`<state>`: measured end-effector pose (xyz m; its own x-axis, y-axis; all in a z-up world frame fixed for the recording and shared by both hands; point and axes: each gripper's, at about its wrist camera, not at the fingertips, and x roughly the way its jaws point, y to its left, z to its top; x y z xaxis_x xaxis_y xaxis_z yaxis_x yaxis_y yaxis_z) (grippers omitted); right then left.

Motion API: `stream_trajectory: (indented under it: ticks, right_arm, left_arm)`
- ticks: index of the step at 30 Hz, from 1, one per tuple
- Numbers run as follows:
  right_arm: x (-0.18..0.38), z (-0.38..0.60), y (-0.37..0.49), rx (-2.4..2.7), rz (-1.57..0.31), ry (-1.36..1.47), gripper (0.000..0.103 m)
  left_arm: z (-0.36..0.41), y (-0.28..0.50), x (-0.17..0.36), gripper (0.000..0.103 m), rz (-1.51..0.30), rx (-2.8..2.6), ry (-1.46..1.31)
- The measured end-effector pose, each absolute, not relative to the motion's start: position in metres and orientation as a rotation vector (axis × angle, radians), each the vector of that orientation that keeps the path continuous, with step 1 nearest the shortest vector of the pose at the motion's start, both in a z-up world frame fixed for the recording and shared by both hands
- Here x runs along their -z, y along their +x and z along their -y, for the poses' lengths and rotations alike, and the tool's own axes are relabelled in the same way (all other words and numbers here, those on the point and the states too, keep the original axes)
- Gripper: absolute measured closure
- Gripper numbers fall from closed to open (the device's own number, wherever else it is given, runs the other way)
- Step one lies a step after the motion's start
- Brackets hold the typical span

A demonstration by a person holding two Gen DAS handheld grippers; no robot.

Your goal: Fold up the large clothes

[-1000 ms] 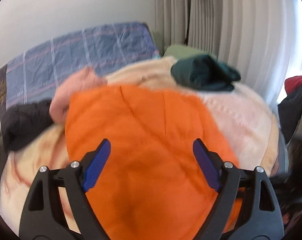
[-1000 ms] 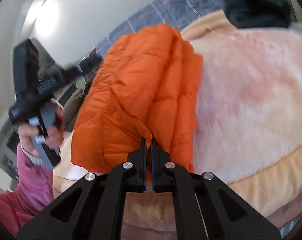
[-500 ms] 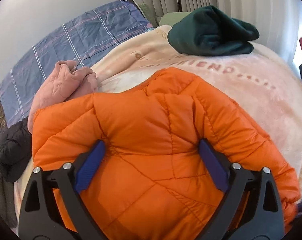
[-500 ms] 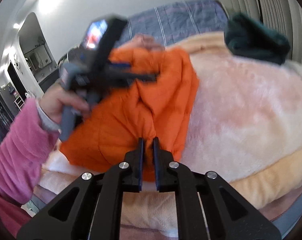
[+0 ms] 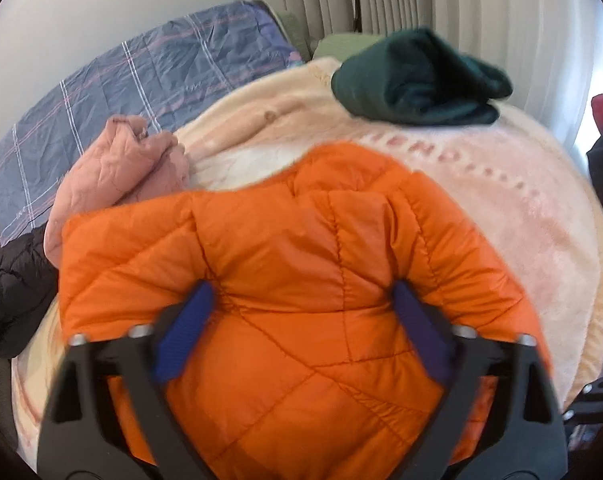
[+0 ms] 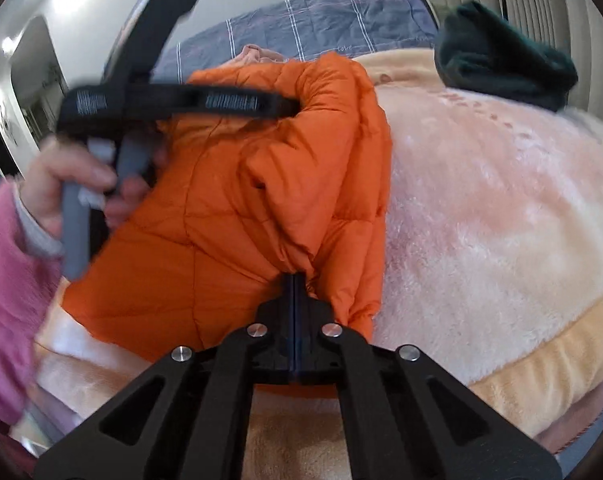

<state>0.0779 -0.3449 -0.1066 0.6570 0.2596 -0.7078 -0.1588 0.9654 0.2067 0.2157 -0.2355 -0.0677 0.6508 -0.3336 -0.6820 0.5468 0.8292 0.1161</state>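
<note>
- Orange puffer jacket (image 5: 301,280) lies on pink fleece blanket (image 5: 521,208).
- Left gripper (image 5: 301,312): jaws closing, wide apart, jacket bulging between the blue pads (image 5: 183,336).
- Right gripper (image 6: 294,280): jaws together, clamped on jacket's fold.

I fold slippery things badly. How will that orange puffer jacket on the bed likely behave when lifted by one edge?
The orange puffer jacket looks floppy: it already creases and bunches where the right claw pinches it. Its sheen suggests a slick shell that may slide. The puffy quilting hints it is light and springy.
</note>
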Motion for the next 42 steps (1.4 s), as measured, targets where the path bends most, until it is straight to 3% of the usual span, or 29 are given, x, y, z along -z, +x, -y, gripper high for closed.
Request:
stream_trajectory:
  ticks: [2, 4, 7, 10, 12, 16, 42]
  right_arm:
    - [0.108, 0.341, 0.077, -0.240, -0.823, 0.109, 0.103]
    - [0.110, 0.344, 0.079, -0.257, -0.836, 0.127, 0.103]
    - [0.112, 0.351, 0.084, -0.292, -0.859, 0.176, 0.103]
    - [0.115, 0.358, 0.087, -0.317, -0.871, 0.208, 0.103]
    - [0.116, 0.361, 0.087, -0.324, -0.861, 0.203, 0.103]
    - [0.116, 0.361, 0.087, -0.339, -0.862, 0.202, 0.103]
    - [0.109, 0.347, 0.081, -0.299, -0.863, 0.134, 0.103]
  left_arm:
    - [0.239, 0.215, 0.051, 0.076, -0.673, 0.565, 0.311]
    - [0.247, 0.217, 0.035, 0.084, -0.640, 0.608, 0.317]
    - [0.273, 0.227, 0.026, 0.084, -0.638, 0.676, 0.378]
    - [0.301, 0.251, 0.061, 0.068, -0.752, 0.639, 0.510]
    - [0.307, 0.270, 0.091, 0.068, -0.836, 0.598, 0.525]
    - [0.300, 0.277, 0.100, 0.067, -0.853, 0.610, 0.464]
    - [0.293, 0.283, 0.112, 0.067, -0.866, 0.628, 0.412]
